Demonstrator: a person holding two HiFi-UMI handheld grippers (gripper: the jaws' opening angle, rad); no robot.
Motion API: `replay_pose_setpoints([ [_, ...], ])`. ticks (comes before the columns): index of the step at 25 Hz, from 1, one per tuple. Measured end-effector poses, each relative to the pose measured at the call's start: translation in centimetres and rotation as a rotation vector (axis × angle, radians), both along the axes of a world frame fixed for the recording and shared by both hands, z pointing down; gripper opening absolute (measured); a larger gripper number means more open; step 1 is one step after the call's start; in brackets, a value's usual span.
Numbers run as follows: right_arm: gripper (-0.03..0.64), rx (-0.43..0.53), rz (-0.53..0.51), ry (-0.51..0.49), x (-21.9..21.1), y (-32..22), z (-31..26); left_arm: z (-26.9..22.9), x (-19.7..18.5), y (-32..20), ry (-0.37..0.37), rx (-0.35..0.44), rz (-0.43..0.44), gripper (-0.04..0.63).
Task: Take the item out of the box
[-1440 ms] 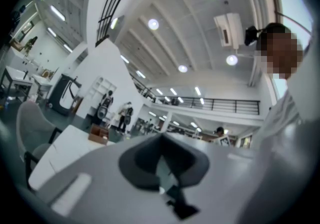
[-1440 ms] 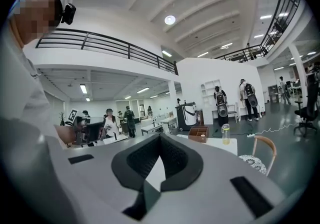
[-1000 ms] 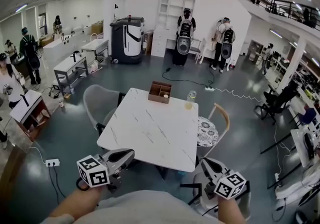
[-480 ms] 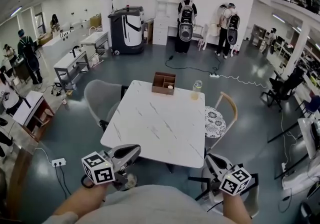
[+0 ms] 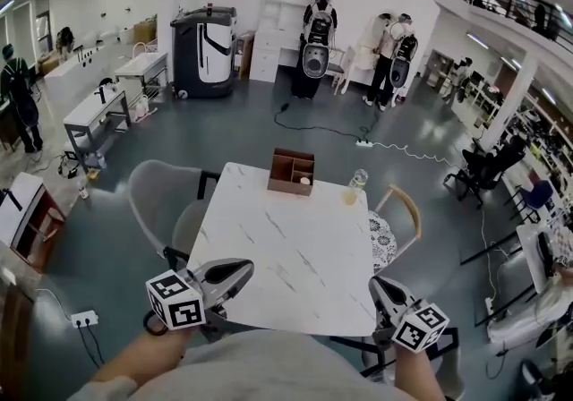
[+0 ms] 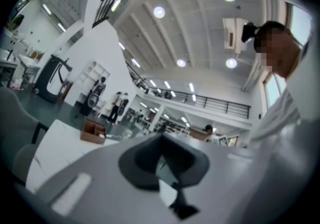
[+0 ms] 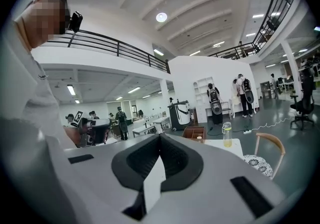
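A brown wooden box (image 5: 291,172) with compartments stands at the far edge of the white marble table (image 5: 286,247). A small pale item (image 5: 305,181) shows in its right compartment. My left gripper (image 5: 240,268) is held low at the table's near left corner, shut and empty. My right gripper (image 5: 377,285) is low at the near right corner, also shut with nothing in it. Both are far from the box. The box (image 6: 93,131) shows small and distant in the left gripper view, and the box (image 7: 194,132) likewise in the right gripper view.
A bottle of yellowish drink (image 5: 355,186) stands right of the box. A grey chair (image 5: 161,202) is at the table's left, a wooden chair with a patterned cushion (image 5: 383,234) at its right. Several people (image 5: 315,41) and a large machine (image 5: 204,50) stand far behind.
The head view has moved closer to the table, which now looks larger and sits lower in the frame. Both grippers stay low near the body, still shut.
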State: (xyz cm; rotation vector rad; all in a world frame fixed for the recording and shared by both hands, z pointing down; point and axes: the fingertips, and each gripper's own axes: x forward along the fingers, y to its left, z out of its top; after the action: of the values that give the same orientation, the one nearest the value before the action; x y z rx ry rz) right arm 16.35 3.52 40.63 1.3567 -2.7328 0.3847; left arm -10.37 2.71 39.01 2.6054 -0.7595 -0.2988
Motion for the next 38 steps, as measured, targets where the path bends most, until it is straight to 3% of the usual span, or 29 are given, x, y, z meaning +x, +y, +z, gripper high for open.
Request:
replay_pose_setpoints([
  [11,0.006,-0.061,0.096,0.019,-6.7,-11.7,0.5,1.5,-7.3,-12.5,-0.016,-0.037,0.082,0.003],
  [21,0.006,-0.140,0.104,0.058,-7.5,-17.1,2.0,4.1,-8.3,-18.1,-0.007,-0.094,0.098,0.003],
  [29,0.006,-0.179,0.036,0.034,-4.2,-19.9,4.3,6.1,-4.7,-21.4,-0.061,-0.148,0.042,0.003],
  [38,0.006,-0.189,-0.206,0.067,1.8,-23.8,8.5,9.1,5.3,-27.6,-0.250,-0.259,-0.111,0.005],
])
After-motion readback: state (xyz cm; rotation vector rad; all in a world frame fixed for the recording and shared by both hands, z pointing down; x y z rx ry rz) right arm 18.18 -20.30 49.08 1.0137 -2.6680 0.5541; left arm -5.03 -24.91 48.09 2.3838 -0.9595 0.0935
